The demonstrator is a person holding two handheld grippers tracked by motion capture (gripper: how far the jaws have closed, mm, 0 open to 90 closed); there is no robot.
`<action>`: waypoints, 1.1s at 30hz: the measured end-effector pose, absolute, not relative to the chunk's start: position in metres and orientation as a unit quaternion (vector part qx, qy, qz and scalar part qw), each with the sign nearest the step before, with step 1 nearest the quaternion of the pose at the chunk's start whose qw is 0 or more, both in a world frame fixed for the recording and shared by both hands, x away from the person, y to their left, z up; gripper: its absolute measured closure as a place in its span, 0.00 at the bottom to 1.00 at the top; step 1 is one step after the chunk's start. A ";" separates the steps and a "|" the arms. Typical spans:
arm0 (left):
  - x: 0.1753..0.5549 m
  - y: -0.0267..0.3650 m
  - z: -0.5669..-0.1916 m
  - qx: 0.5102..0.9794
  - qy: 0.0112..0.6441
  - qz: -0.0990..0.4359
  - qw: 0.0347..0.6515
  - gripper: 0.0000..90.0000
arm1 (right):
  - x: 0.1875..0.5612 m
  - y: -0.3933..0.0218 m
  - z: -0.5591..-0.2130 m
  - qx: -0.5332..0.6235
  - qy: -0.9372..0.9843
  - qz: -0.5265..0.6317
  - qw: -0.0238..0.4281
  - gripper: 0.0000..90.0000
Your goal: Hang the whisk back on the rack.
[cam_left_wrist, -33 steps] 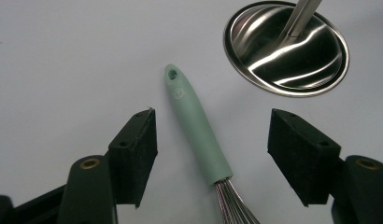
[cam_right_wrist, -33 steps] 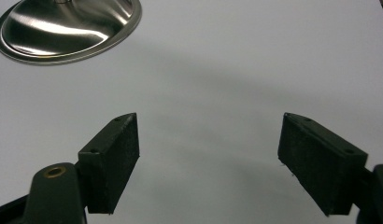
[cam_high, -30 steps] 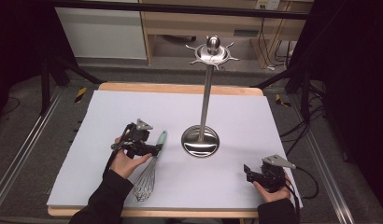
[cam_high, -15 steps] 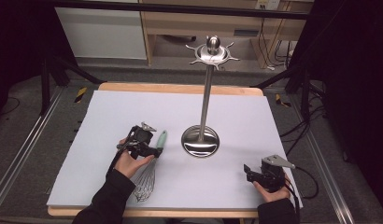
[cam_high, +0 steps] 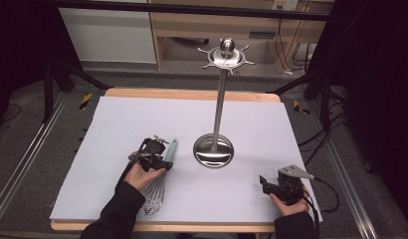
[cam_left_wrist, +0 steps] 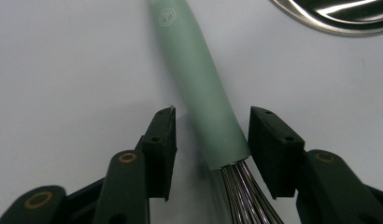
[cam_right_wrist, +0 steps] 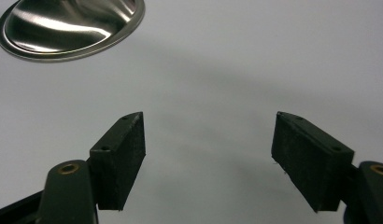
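A whisk with a pale green handle [cam_high: 171,148] and steel wires [cam_high: 154,196] lies on the white mat, left of centre. My left gripper [cam_high: 161,160] is lowered over the handle's wire end. In the left gripper view the handle [cam_left_wrist: 199,79] lies between the jaws of the left gripper [cam_left_wrist: 212,135]. The jaws have just been closing; a gap still shows at the left pad [cam_left_wrist: 164,140], while the right pad [cam_left_wrist: 269,149] is nearly at the handle. My right gripper [cam_high: 265,182] rests at the front right, and the right gripper [cam_right_wrist: 208,154] stands open over bare mat.
A tall steel stand [cam_high: 219,104] with a round base [cam_high: 213,152] and a hooked crown [cam_high: 227,55] rises mid-table, right of the whisk. Its base [cam_left_wrist: 339,14] shows beyond the left jaws, and the base [cam_right_wrist: 68,28] lies ahead-left of the right jaws. The wooden table edge [cam_high: 192,93] runs along the back.
My left gripper has sunk lower onto the whisk handle and its jaws have narrowed around it. The right gripper has stayed where it was.
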State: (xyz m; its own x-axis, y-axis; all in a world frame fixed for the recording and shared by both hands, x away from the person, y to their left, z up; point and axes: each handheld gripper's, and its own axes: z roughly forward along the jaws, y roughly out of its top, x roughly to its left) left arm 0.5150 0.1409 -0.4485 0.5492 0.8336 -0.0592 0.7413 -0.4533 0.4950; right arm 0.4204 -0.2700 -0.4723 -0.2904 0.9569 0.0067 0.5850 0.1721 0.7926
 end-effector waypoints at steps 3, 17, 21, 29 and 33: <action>0.517 0.139 -0.453 0.848 0.467 0.086 0.233 0.63 | 0.420 -0.270 -0.472 0.535 0.720 0.356 0.260 0.29; 0.512 0.133 -0.450 0.862 0.453 0.082 0.211 0.72 | 0.421 -0.270 -0.473 0.531 0.724 0.354 0.262 0.29; 0.511 0.131 -0.450 0.865 0.447 0.082 0.210 0.72 | 0.421 -0.269 -0.473 0.532 0.725 0.355 0.257 0.29; 0.508 0.133 -0.446 0.863 0.443 0.082 0.226 0.63 | 0.421 -0.269 -0.473 0.532 0.725 0.355 0.255 0.29; 0.509 0.133 -0.444 0.856 0.455 0.075 0.233 0.63 | 0.421 -0.268 -0.473 0.533 0.725 0.355 0.254 0.29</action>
State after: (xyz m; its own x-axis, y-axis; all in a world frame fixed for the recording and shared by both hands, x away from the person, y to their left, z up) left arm 0.5087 0.1326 -0.4441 0.5745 0.8141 -0.0845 0.7446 -0.4770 0.4670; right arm 0.4211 -0.2678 -0.4727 -0.3019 0.9533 0.0108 0.5930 0.1789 0.7850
